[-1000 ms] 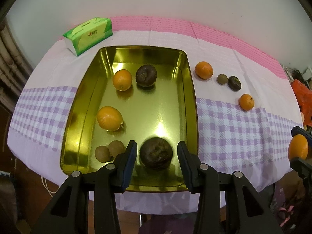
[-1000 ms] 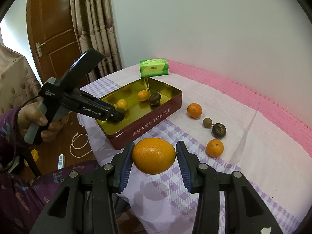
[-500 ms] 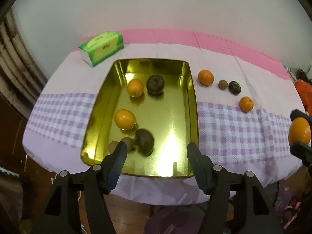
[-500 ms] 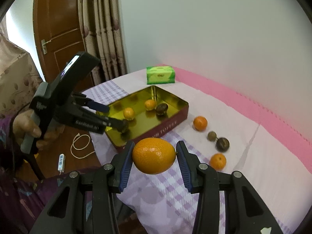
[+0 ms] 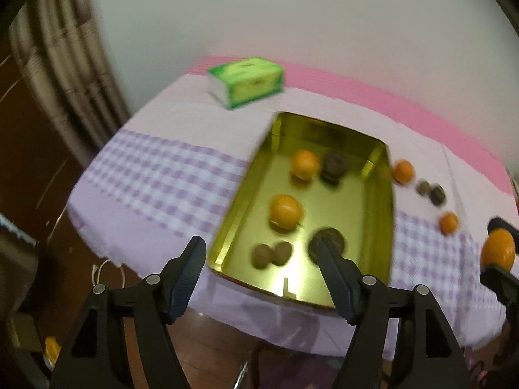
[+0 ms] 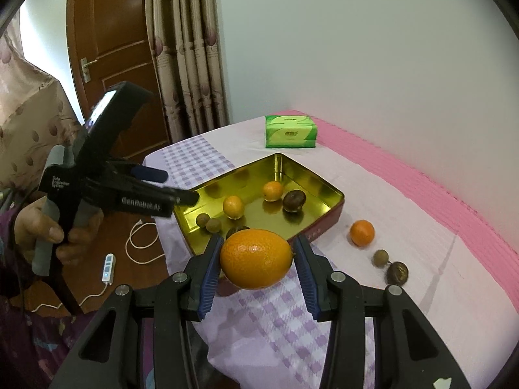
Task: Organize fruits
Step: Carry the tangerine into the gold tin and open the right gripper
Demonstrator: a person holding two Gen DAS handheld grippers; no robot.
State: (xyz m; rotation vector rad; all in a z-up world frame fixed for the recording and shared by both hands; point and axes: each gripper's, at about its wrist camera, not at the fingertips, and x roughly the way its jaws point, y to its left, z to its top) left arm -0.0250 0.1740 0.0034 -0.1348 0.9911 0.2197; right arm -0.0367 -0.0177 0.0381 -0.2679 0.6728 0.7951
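A gold tin tray [image 5: 387, 194] [image 6: 327, 188] holds two oranges [image 5: 286, 211] [image 6: 233, 206], two dark passion fruits [image 5: 335, 162] [image 6: 294, 200] and two small brown fruits [image 5: 271, 254] [image 6: 207, 222]. My left gripper [image 5: 262, 274] is open and empty, held off the tray's near left corner; it also shows in the right wrist view [image 6: 172, 191]. My right gripper [image 6: 256, 259] is shut on a large orange [image 6: 256, 258], held above the table's near edge right of the tray; it shows in the left wrist view [image 5: 498, 253]. Loose fruits lie right of the tray.
A green tissue pack [image 5: 246, 82] [image 6: 289, 131] lies behind the tray. On the cloth right of the tray lie an orange [image 6: 361, 232], a small brown fruit [image 6: 380, 257], a dark passion fruit [image 6: 397, 272] and a small orange [image 5: 449, 223]. A door and curtain stand at left.
My left gripper has let go of the dark passion fruit, which now lies in the tray, and has drawn back and swung left. My right gripper still holds the large orange.
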